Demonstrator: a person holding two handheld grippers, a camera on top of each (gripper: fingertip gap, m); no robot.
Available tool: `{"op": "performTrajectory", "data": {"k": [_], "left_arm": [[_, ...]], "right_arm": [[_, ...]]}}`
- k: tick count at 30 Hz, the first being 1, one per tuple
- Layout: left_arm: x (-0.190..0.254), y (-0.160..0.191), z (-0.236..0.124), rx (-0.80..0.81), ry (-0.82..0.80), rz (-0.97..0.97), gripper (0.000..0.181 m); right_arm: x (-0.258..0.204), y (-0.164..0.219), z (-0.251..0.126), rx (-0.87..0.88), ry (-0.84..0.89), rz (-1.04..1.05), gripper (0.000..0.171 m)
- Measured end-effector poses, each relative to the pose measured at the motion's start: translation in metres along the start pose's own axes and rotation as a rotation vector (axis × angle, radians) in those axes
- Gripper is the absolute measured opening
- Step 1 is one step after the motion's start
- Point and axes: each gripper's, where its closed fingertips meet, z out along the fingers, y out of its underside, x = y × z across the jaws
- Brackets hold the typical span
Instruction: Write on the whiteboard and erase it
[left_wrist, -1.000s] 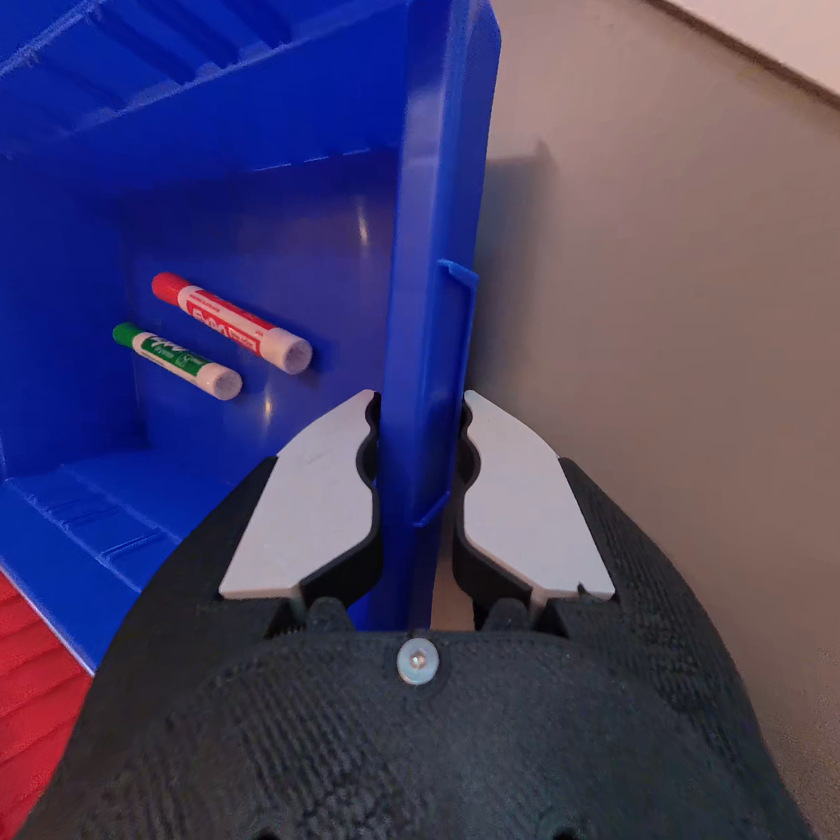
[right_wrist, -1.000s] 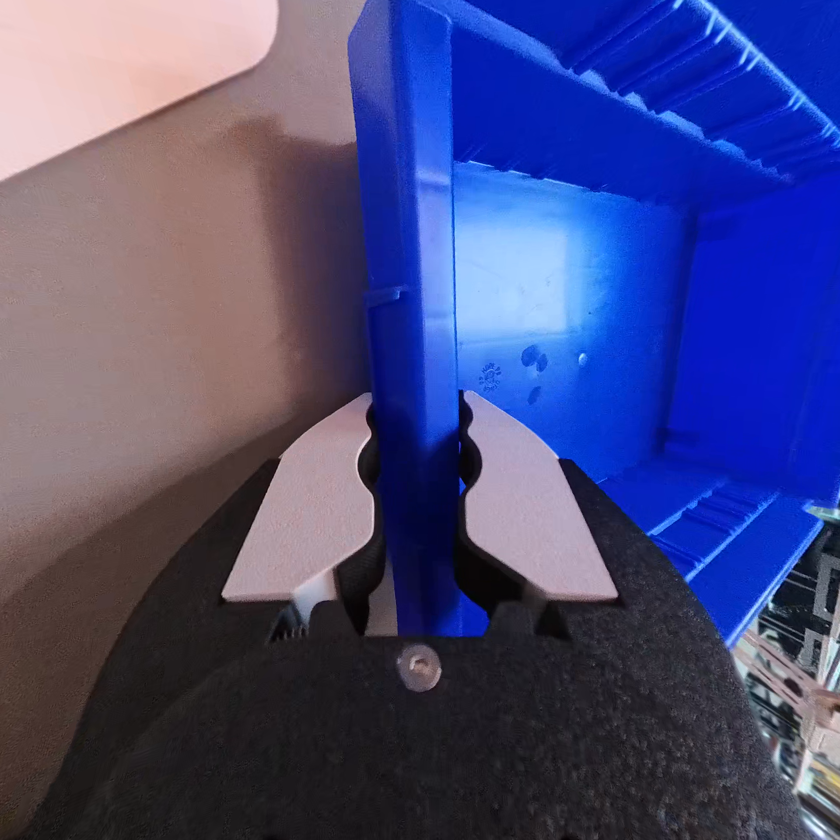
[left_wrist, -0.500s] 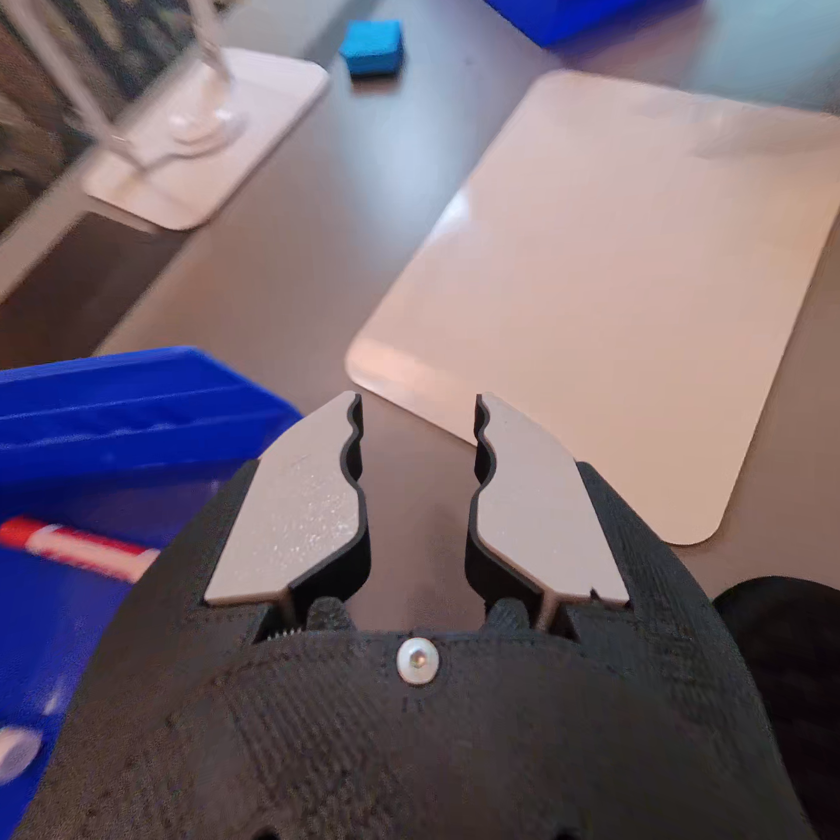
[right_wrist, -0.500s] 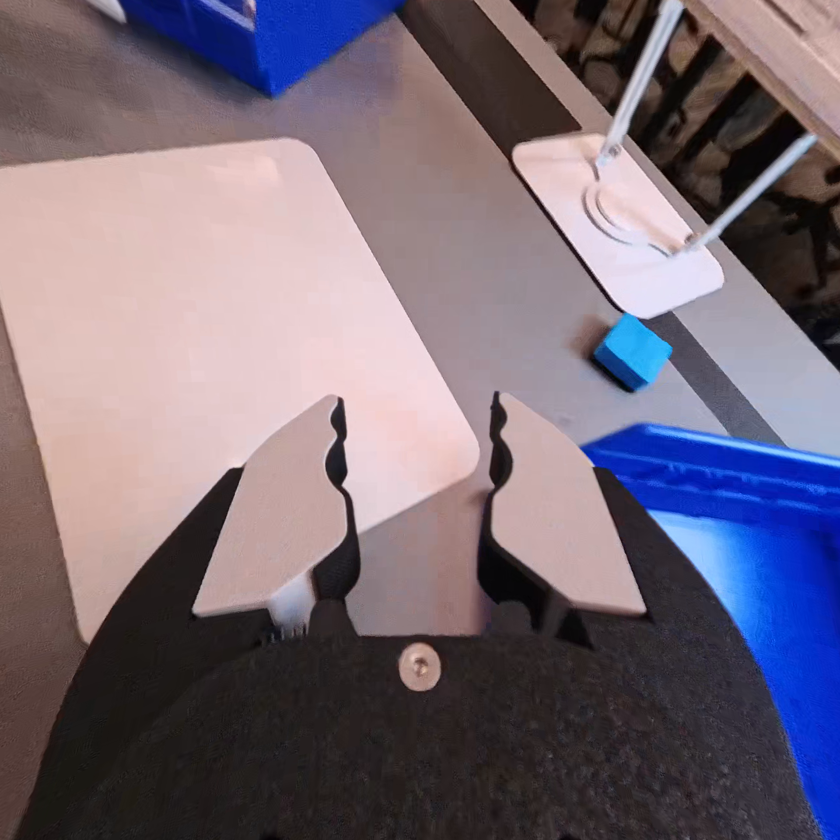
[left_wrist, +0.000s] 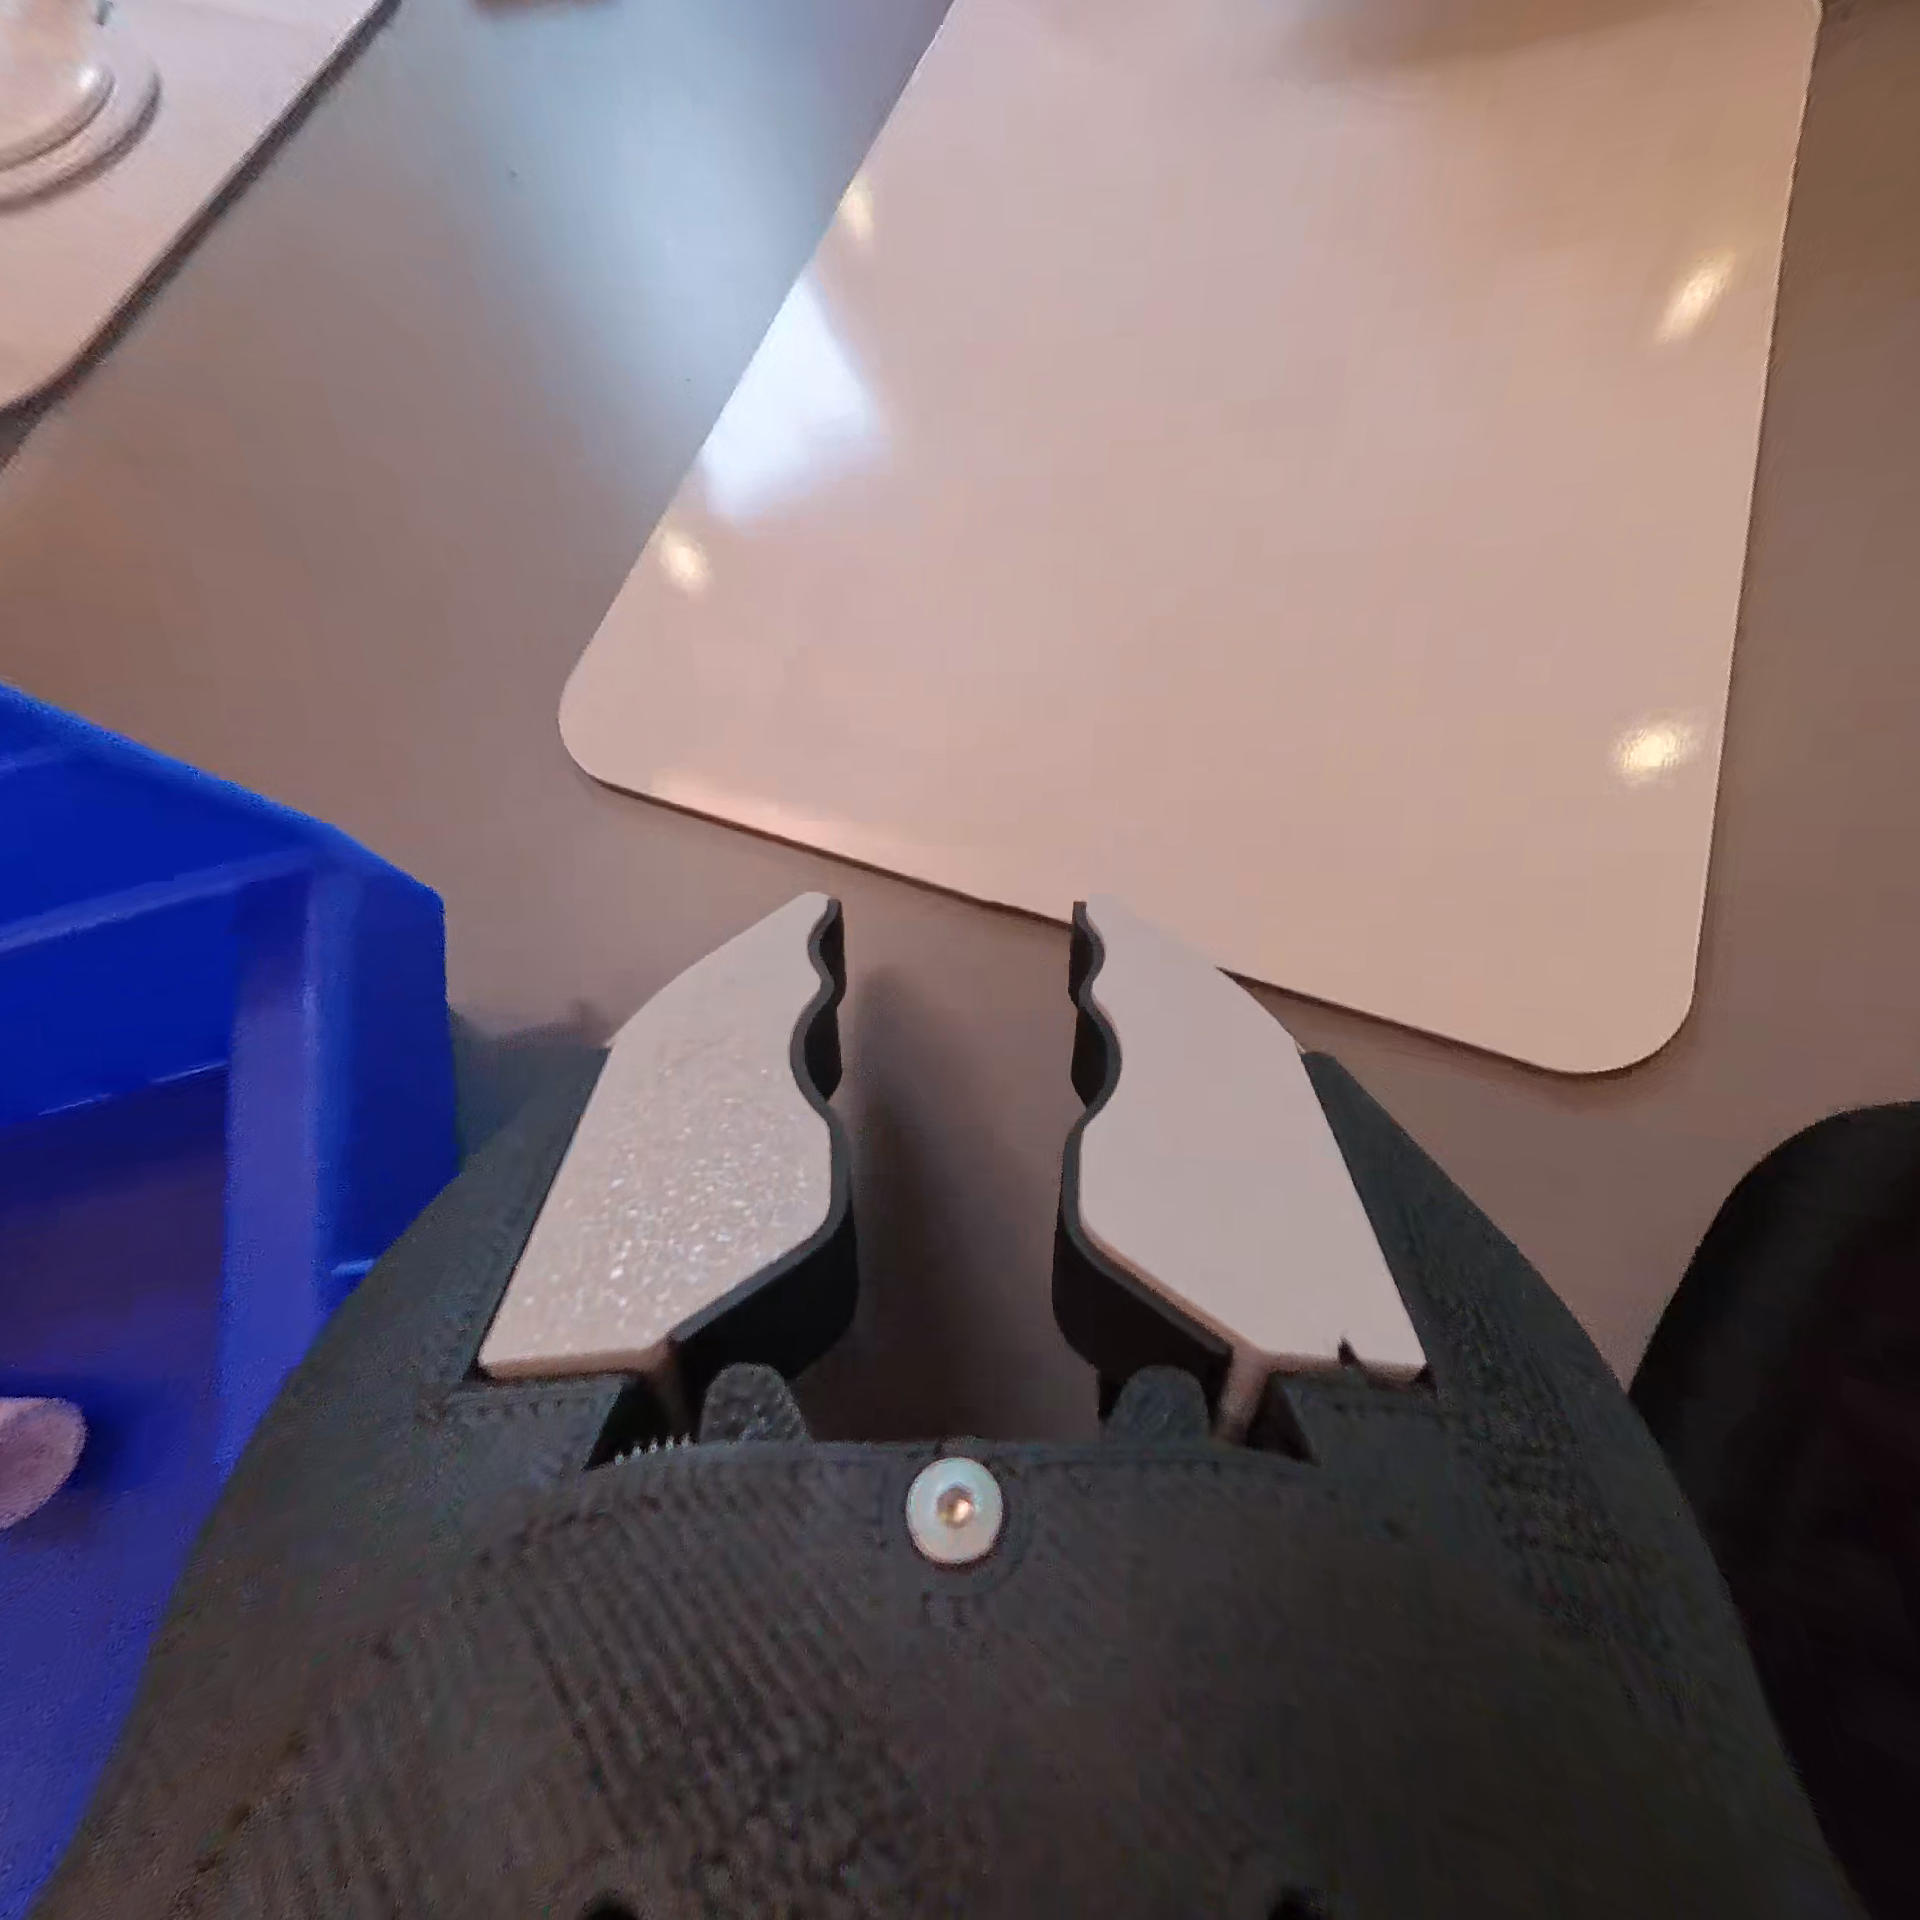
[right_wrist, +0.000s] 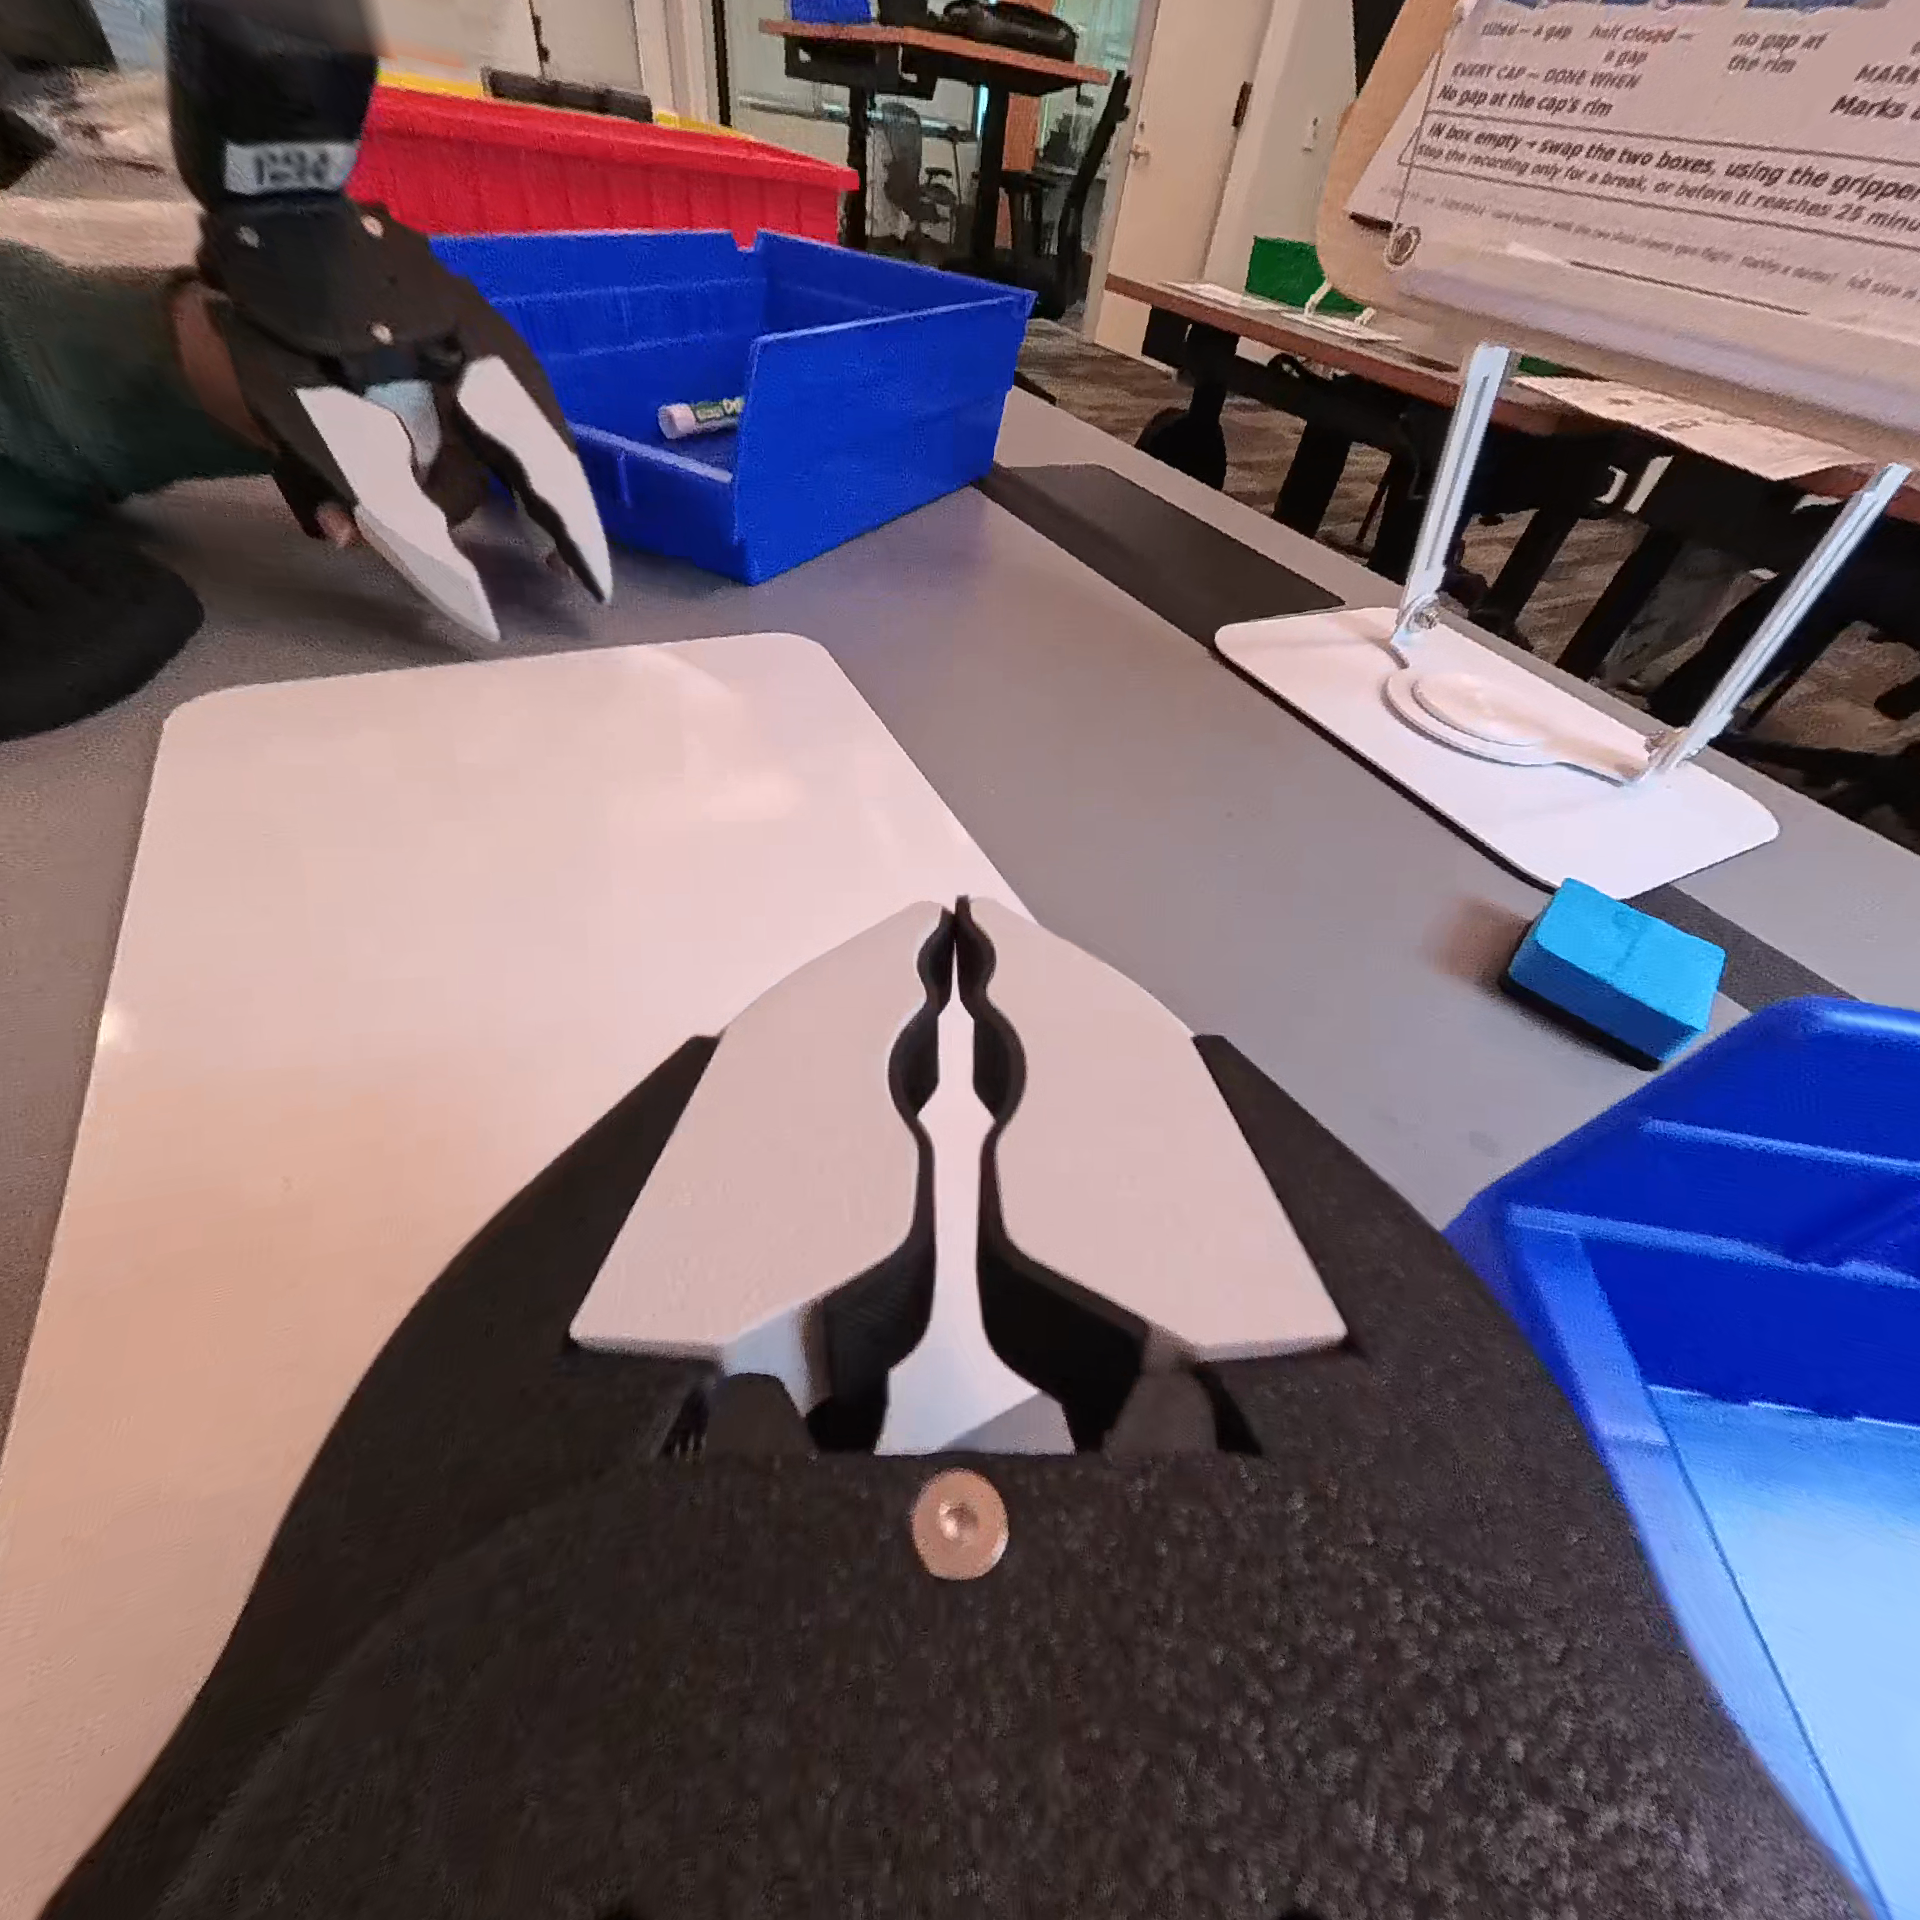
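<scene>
Here the whiteboard (right_wrist: 468, 883) lies under the closed, empty right gripper (right_wrist: 958, 914), ahead of the open left gripper (left_wrist: 954, 925).

Both grippers are showing textured black printed bodies, pale grey fingers with wavy black inner pads, and a silver screw at centre: left gripper (left_wrist: 954, 914), right gripper (right_wrist: 957, 914). The person is wearing a dark green sleeve (right_wrist: 73, 384).

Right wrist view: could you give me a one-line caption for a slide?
Shut right tool over a blank whiteboard, blue eraser nearby, open left tool beyond.
</scene>
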Motion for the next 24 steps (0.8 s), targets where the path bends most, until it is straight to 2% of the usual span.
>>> {"op": "performTrajectory", "data": {"k": [6, 12, 14, 17, 21, 24], "left_arm": [[0.001, -0.001, 0.005, 0.044, 0.02, 0.006, 0.037], [0.0, -0.037, -0.005, 0.251, -0.012, -0.001, 0.031], [0.001, -0.051, -0.014, 0.305, -0.025, -0.007, 0.031], [0.027, -0.059, -0.029, 0.323, 0.046, -0.032, 0.03], [0.077, -0.059, -0.043, 0.374, 0.161, -0.071, 0.025], [0.109, -0.059, -0.045, 0.392, 0.207, -0.085, 0.023]], "right_arm": [[-0.003, 0.008, 0.0, -0.056, 0.027, -0.119, 0.0], [-0.011, 0.009, 0.003, -0.082, 0.015, -0.189, 0.0], [-0.012, -0.003, -0.01, -0.096, -0.038, -0.16, 0.0], [-0.014, -0.019, -0.07, -0.162, -0.141, -0.067, 0.0], [-0.008, 0.015, -0.178, -0.343, -0.053, 0.126, 0.0], [-0.012, 0.048, -0.241, -0.339, 0.06, 0.319, 0.0]]}}
